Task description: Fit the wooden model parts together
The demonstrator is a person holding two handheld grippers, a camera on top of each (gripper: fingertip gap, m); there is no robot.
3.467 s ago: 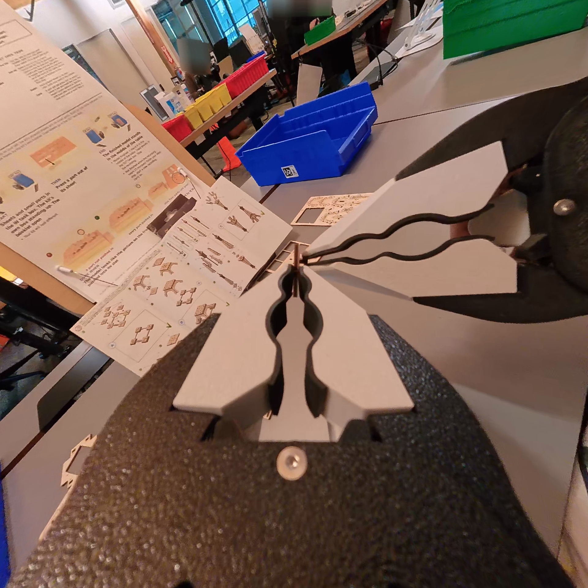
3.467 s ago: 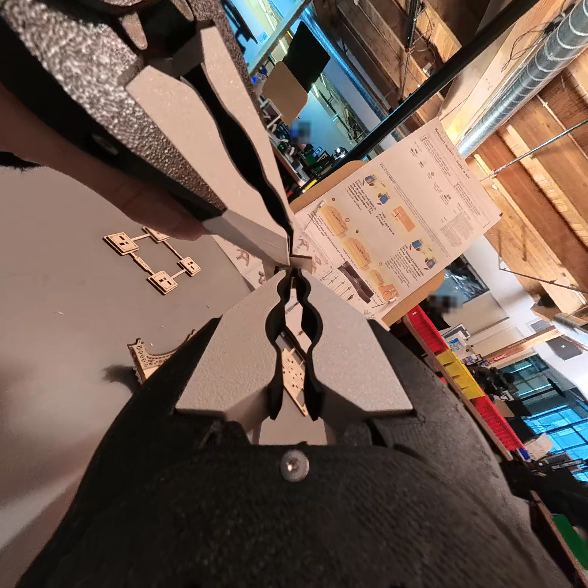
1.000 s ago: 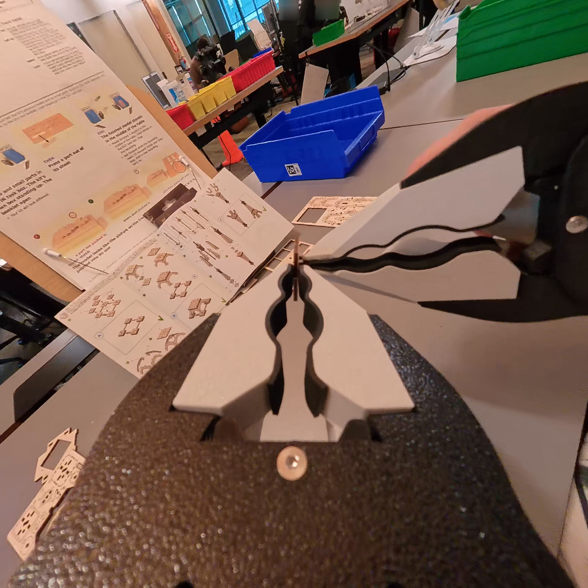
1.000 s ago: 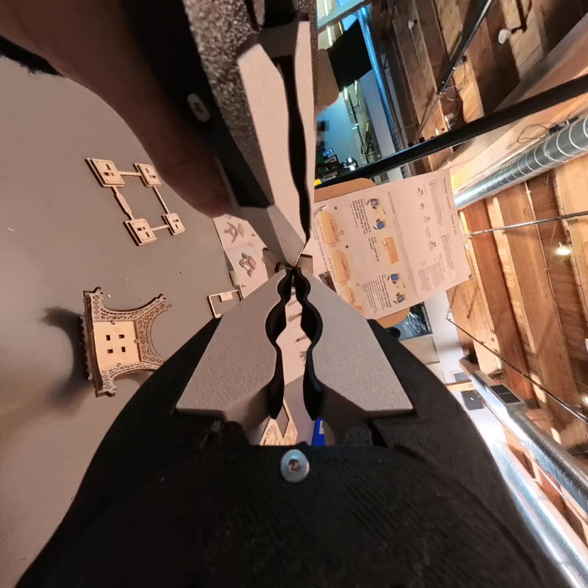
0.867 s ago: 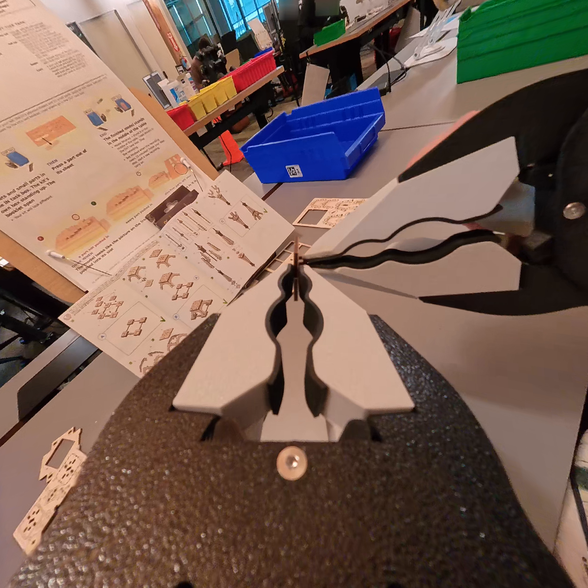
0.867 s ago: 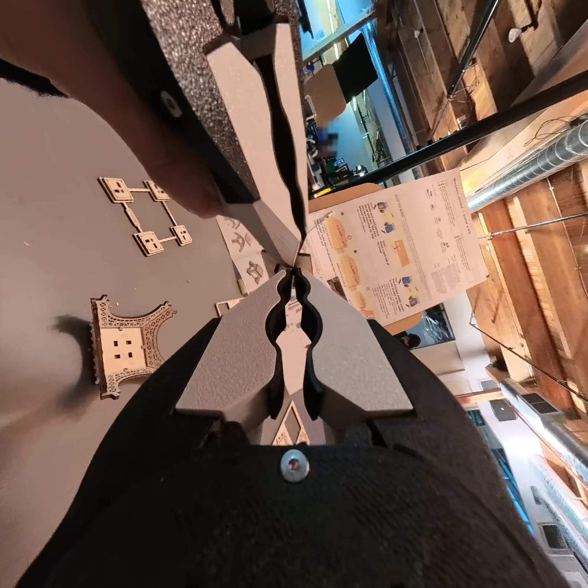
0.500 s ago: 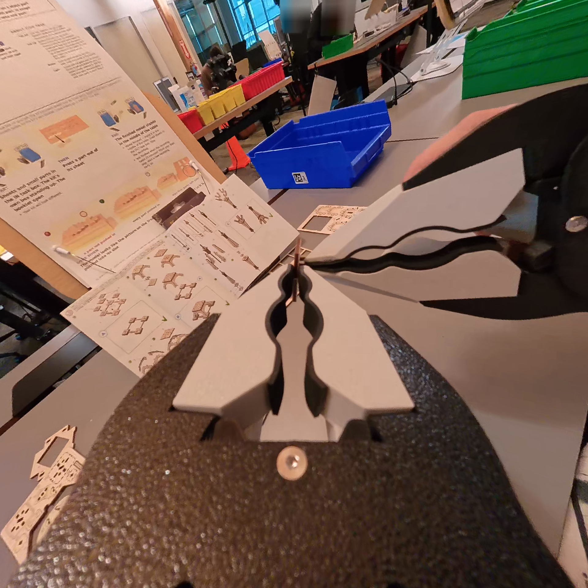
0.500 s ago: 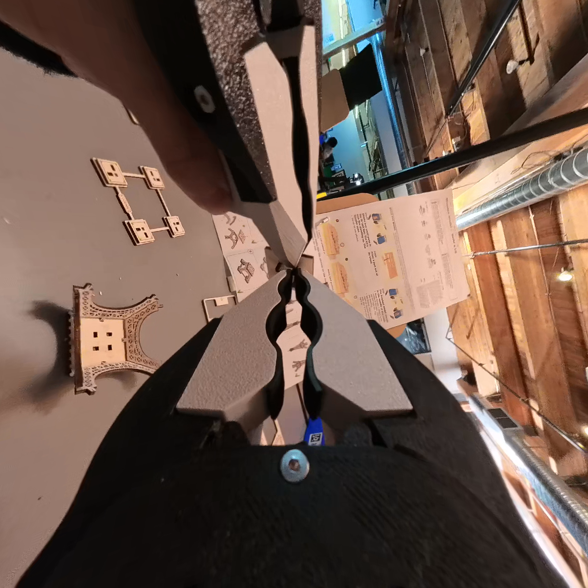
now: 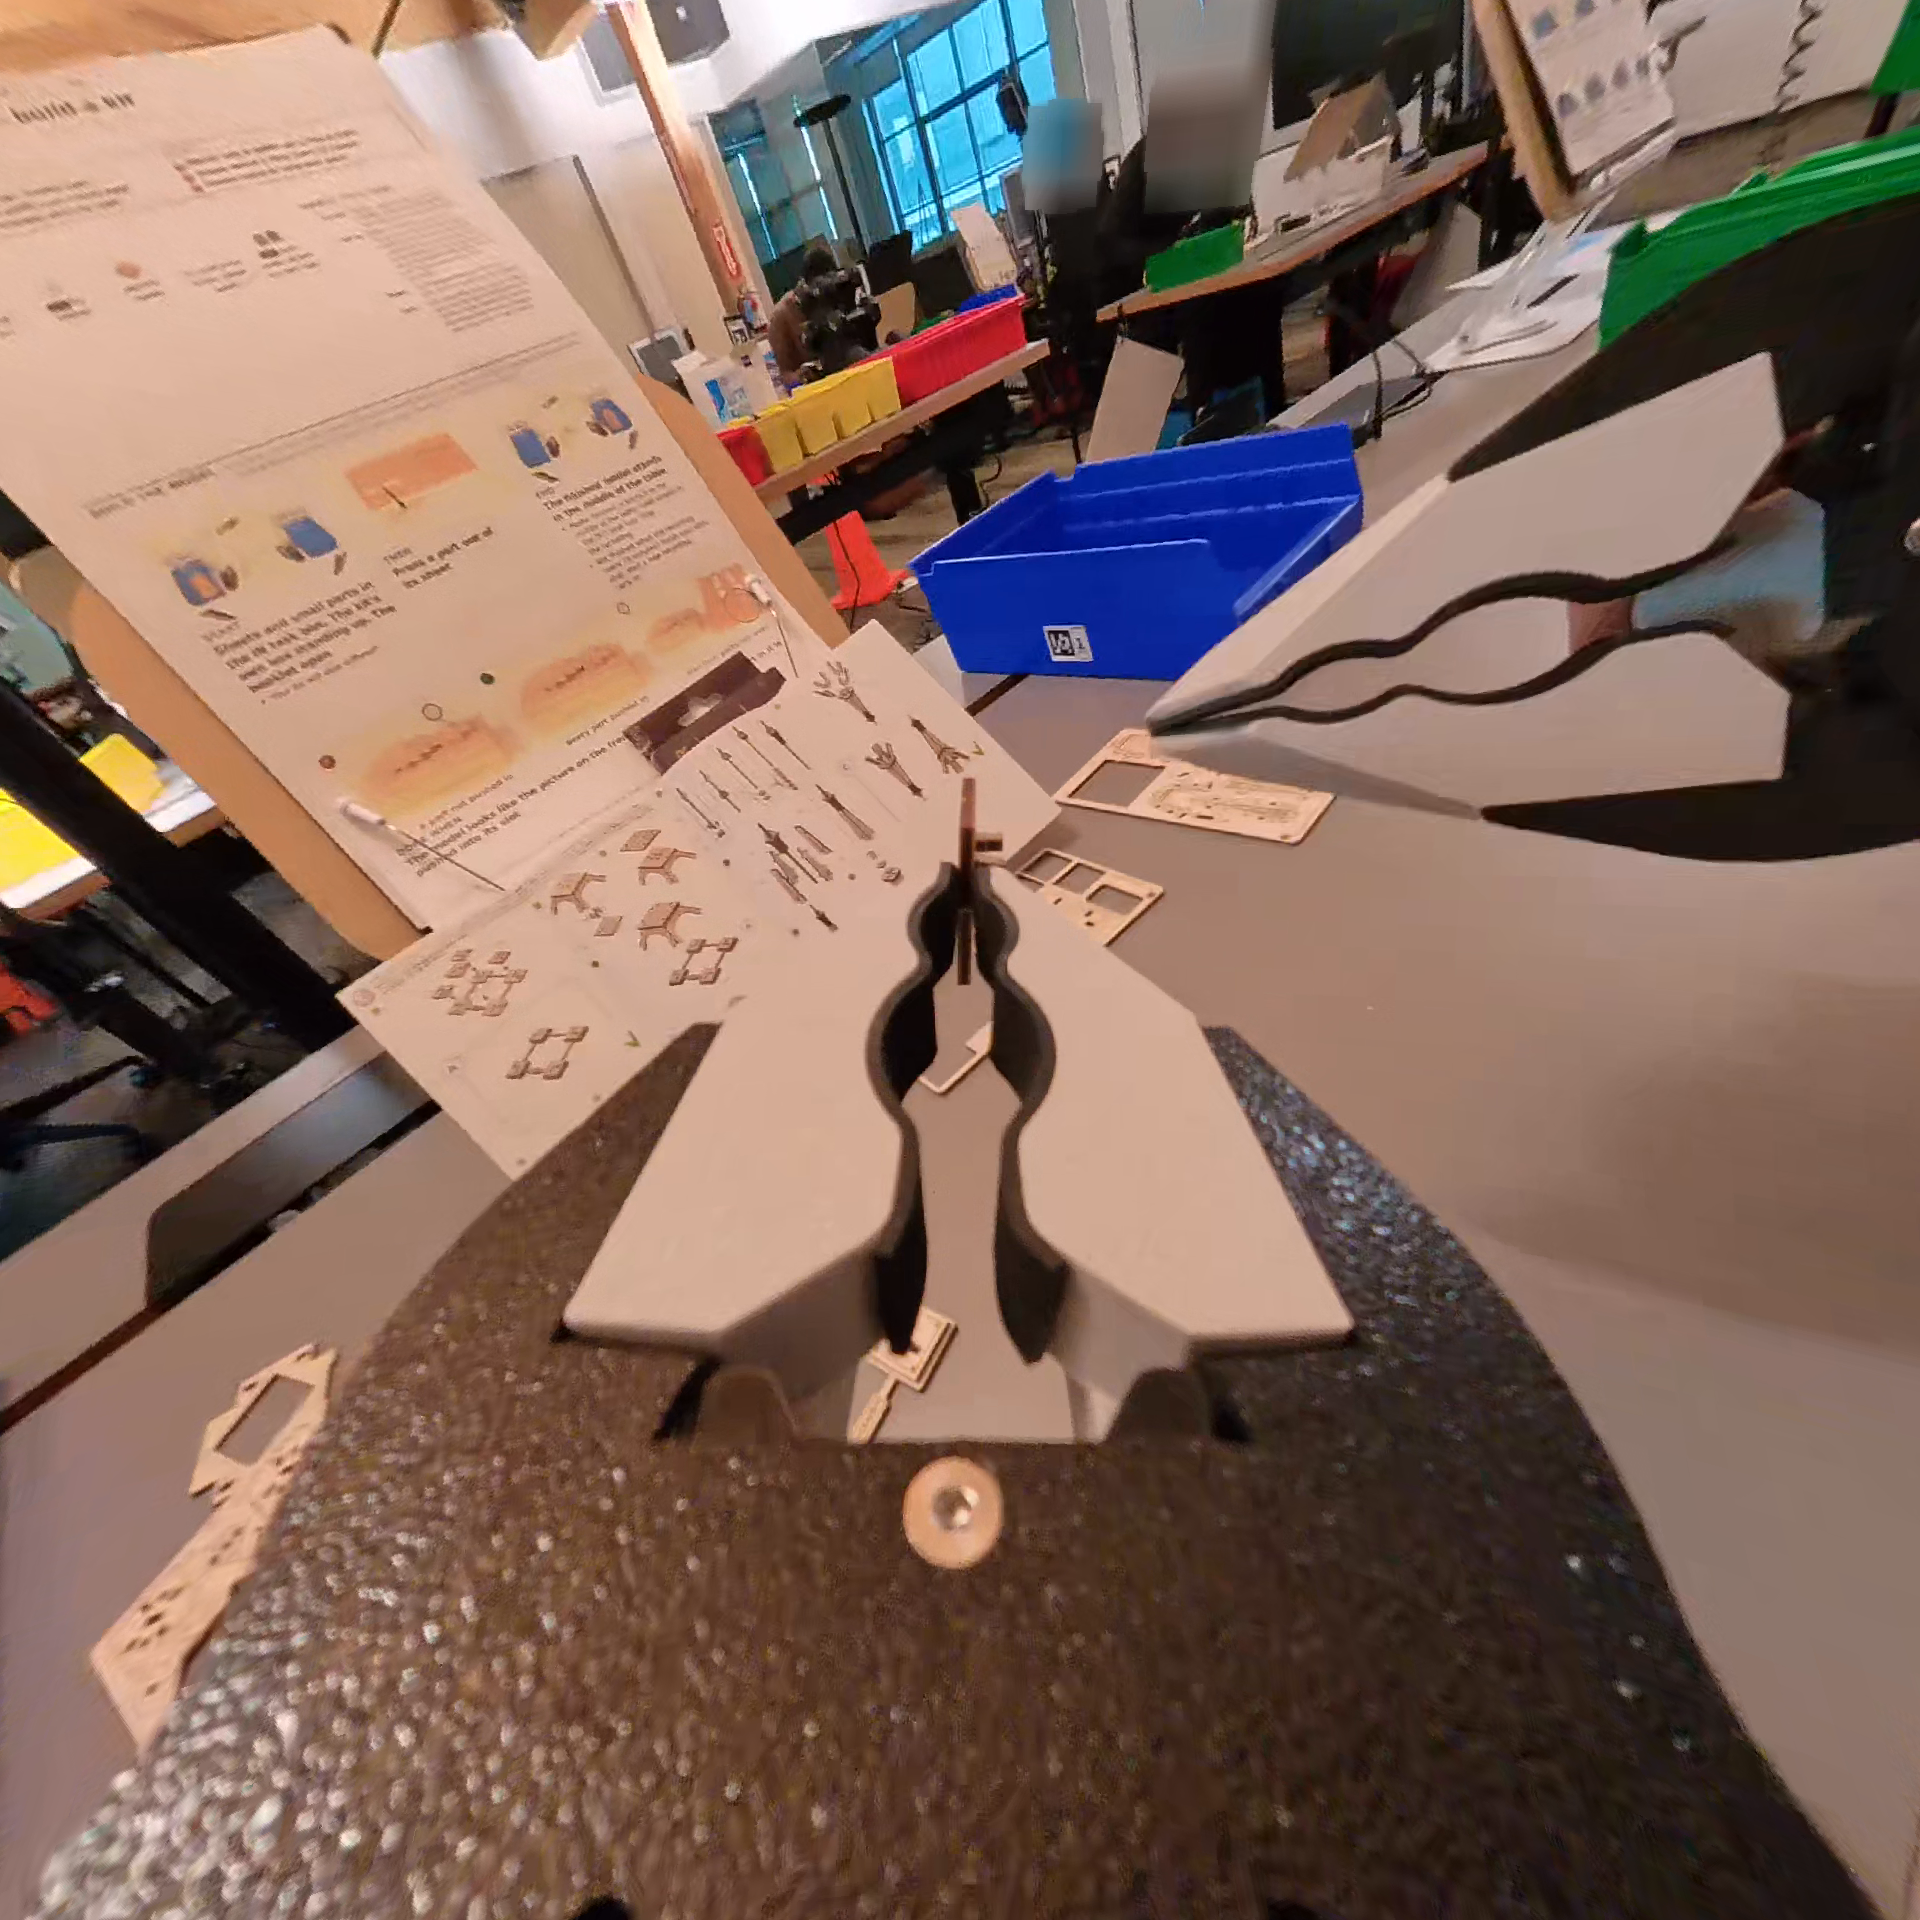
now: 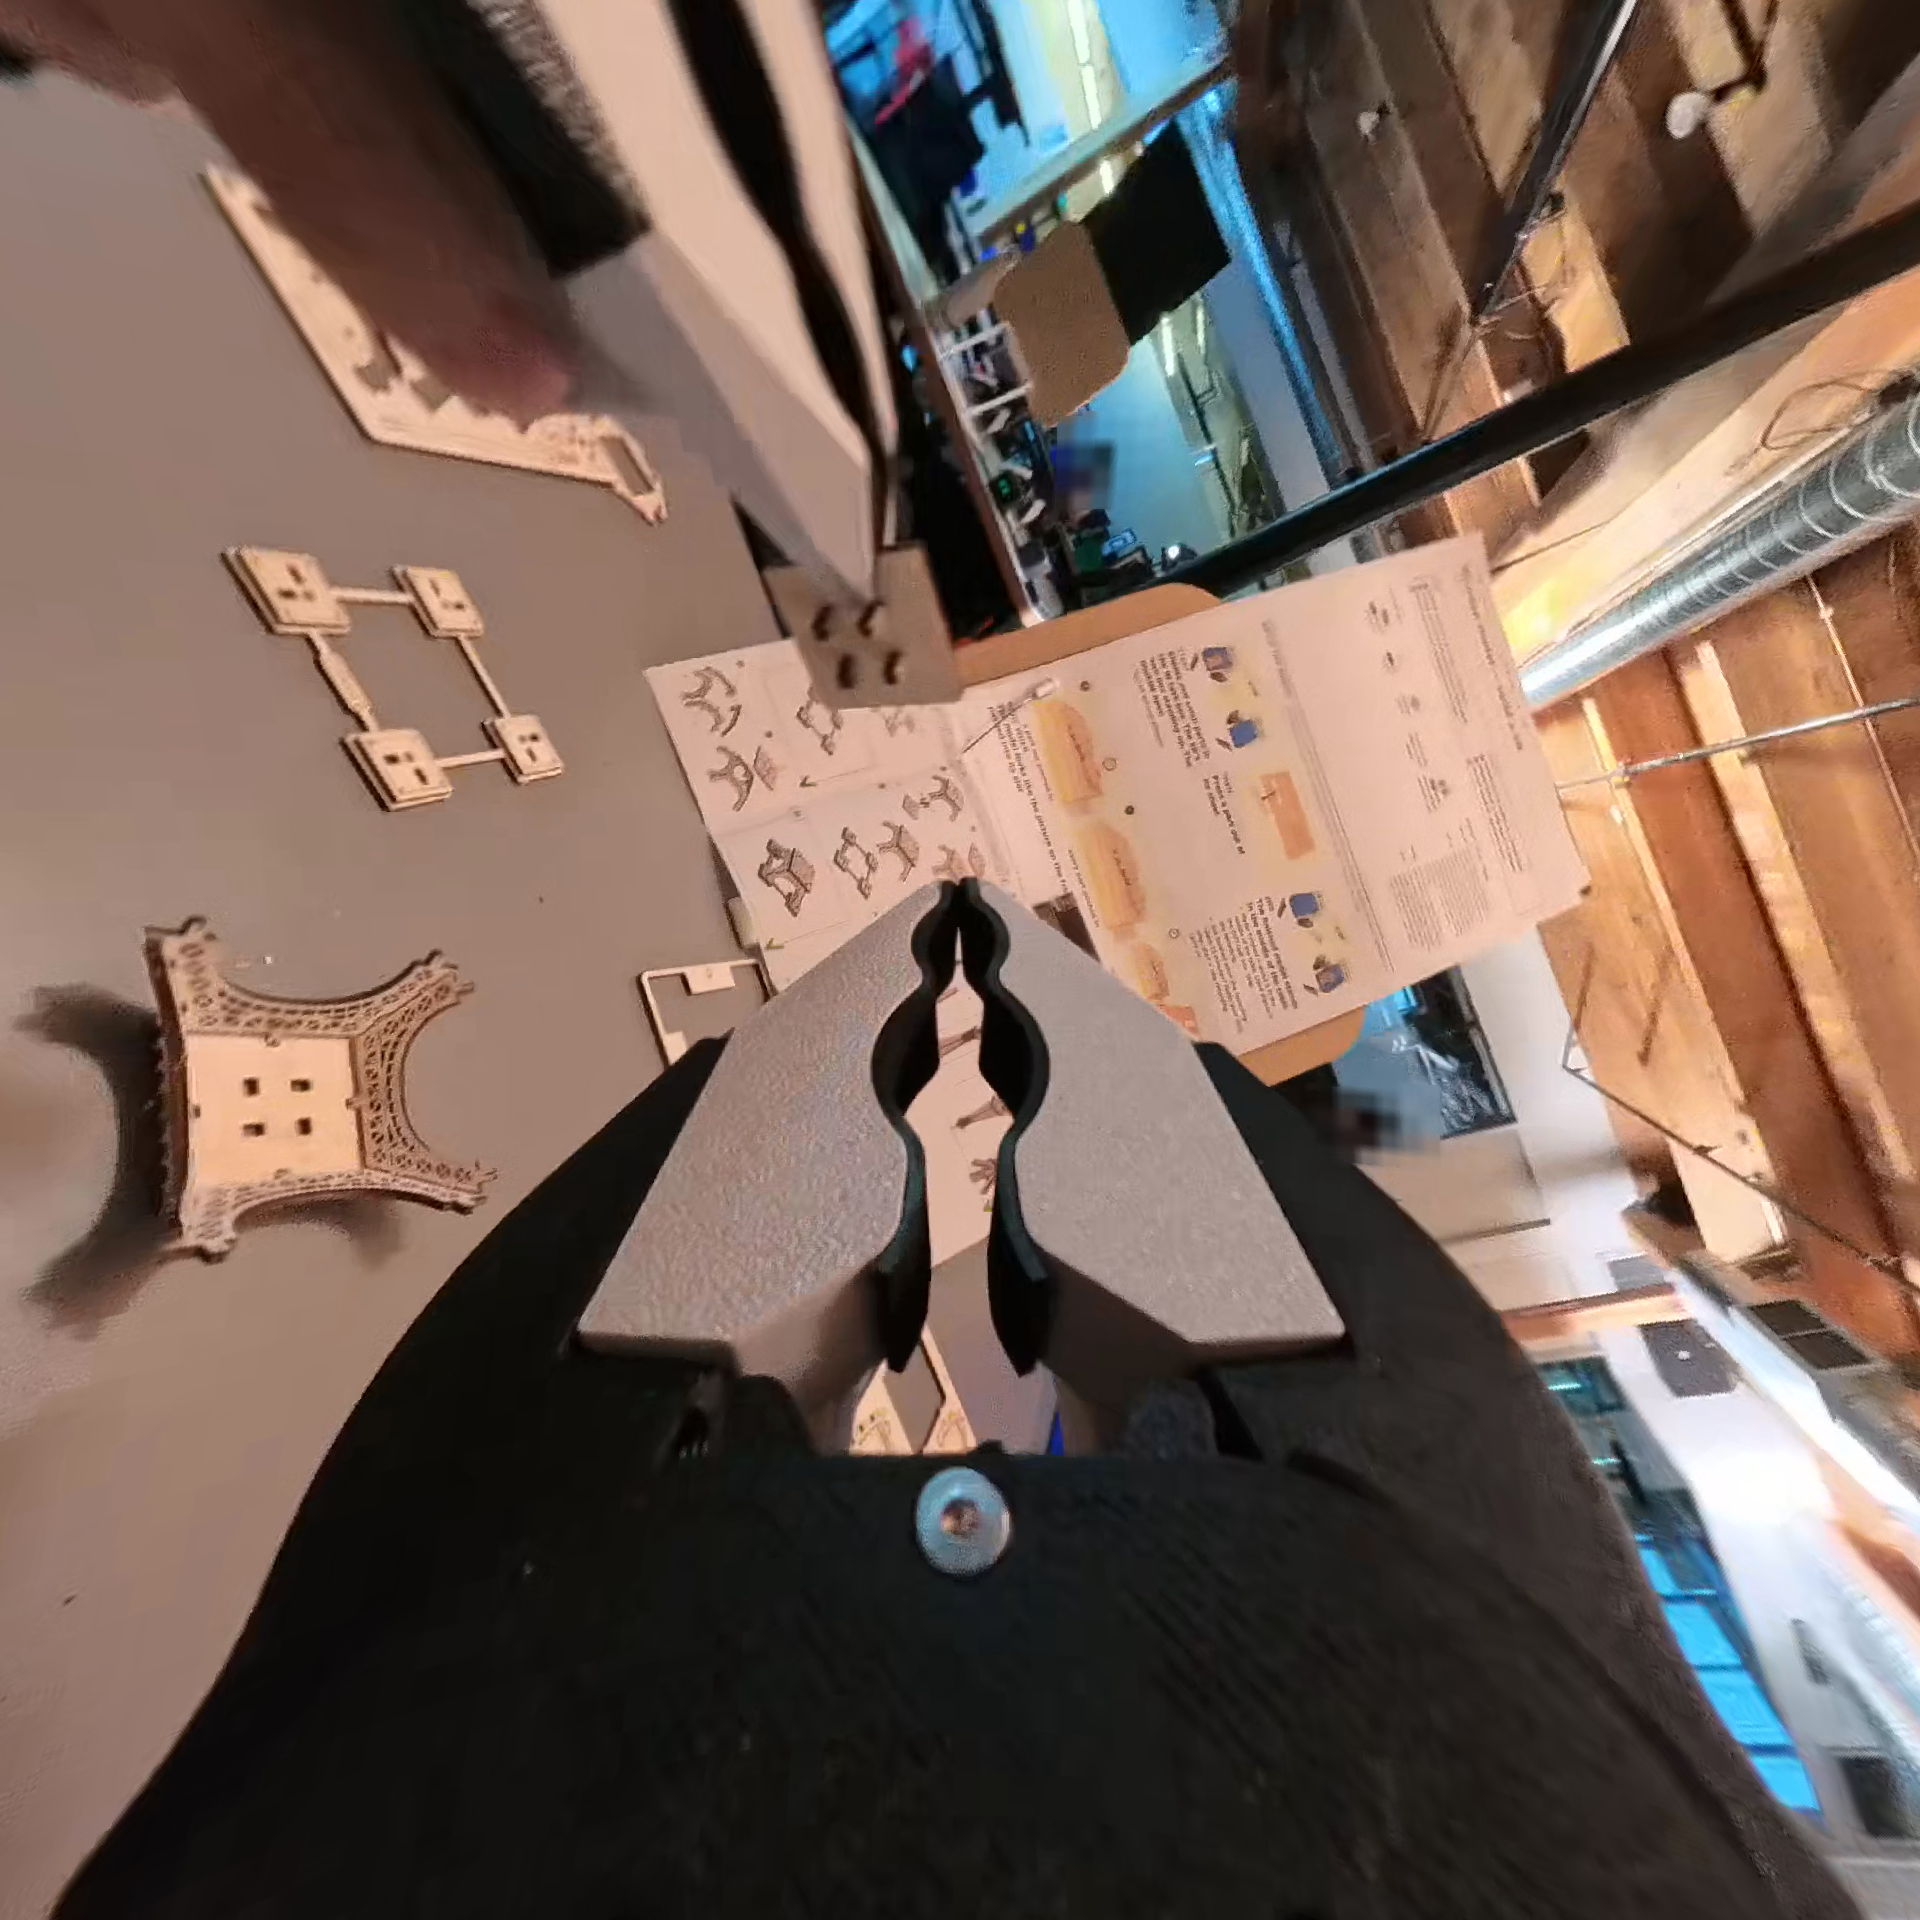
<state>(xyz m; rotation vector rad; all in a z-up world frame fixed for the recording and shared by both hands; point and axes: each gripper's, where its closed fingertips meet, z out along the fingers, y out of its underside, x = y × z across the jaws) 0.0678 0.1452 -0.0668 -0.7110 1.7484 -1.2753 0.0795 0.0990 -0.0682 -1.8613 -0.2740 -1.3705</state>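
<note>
My left gripper (image 9: 966, 883) is shut on a small square wooden plate (image 9: 967, 831), seen edge-on in the left wrist view. In the right wrist view the plate (image 10: 873, 639) shows its face with several small holes and hangs from the left gripper's fingertips (image 10: 821, 468), above the table. My right gripper (image 10: 958, 888) is shut with nothing between its tips. It is apart from the plate, to the right of it in the left wrist view (image 9: 1153, 722). A wooden tower base (image 10: 286, 1091) and a square frame of pads (image 10: 400, 675) lie on the grey table (image 10: 156, 790).
An open instruction booklet (image 9: 675, 894) and a leaning poster board (image 9: 312, 468) stand behind the plate. A blue bin (image 9: 1143, 561) sits farther back, a green bin (image 9: 1745, 239) at far right. Punched-out wooden sheets (image 9: 1195, 800) (image 9: 208, 1538) lie on the table. My hands' fingertips stand some 6 cm from each other.
My right gripper's tips were touching the plate in the left gripper; they have let go and drawn back to the right. The left gripper still holds the plate.
</note>
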